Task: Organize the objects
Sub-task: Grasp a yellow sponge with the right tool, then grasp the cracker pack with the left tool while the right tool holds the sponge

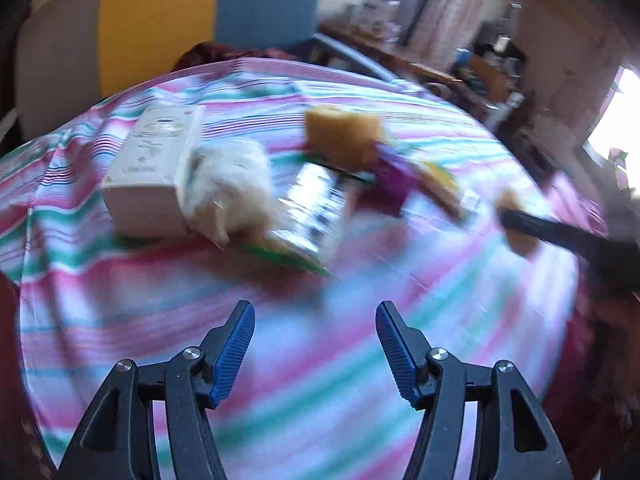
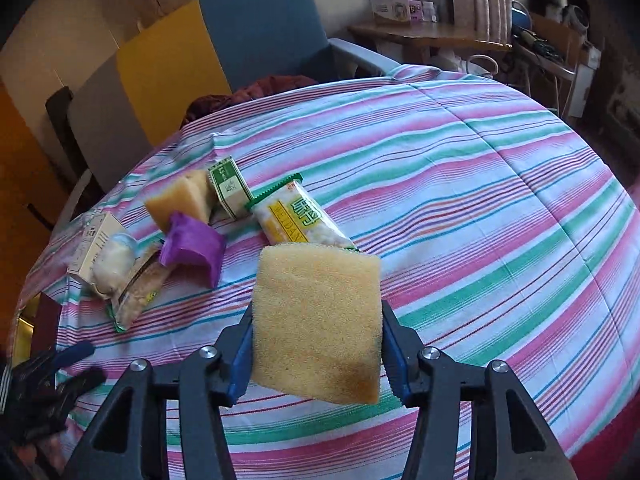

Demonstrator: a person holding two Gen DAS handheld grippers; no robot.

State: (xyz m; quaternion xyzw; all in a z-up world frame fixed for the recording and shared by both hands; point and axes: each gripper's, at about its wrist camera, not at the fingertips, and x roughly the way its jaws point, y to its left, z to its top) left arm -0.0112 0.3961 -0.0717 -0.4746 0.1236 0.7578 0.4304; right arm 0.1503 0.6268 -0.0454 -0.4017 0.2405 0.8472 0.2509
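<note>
The right gripper [image 2: 316, 344] has its jaws clamped on a yellow sponge [image 2: 318, 320], lifted clear of the striped cloth [image 2: 480, 200] and hanging nearer the camera than the snack packet [image 2: 298, 216]. The left gripper [image 1: 316, 344] has its jaws wide apart with nothing between them, and its view is smeared by motion.

The sponge is soft and gripped by its two side edges only, so I judge it could fold or slip out if the squeeze eases, and it would likely drop onto the near end of the snack packet just beyond it. A second risk is the clutter to the left of the snack packet: a green and white carton [image 2: 230, 186] touches the packet's far end, a second sponge [image 2: 184, 200] lies beside that, and a purple piece [image 2: 192, 248] lies in front of that sponge. Farther left sit a pale fluffy thing [image 2: 114, 260], a white box [image 2: 94, 246] and another clear packet [image 2: 138, 292]. A careless sweep by either gripper could scatter them. The left gripper's blurred view also makes aiming from it unreliable, and the two tools could meet

The cloth, striped in pink, green and white, covers a rounded surface and looks soft, with seams and slight wrinkles. Beyond the snack packet stand a blue chair [image 2: 264, 28] and yellow panel [image 2: 168, 68]; to its far right, a cluttered wooden shelf [image 2: 428, 34]
</note>
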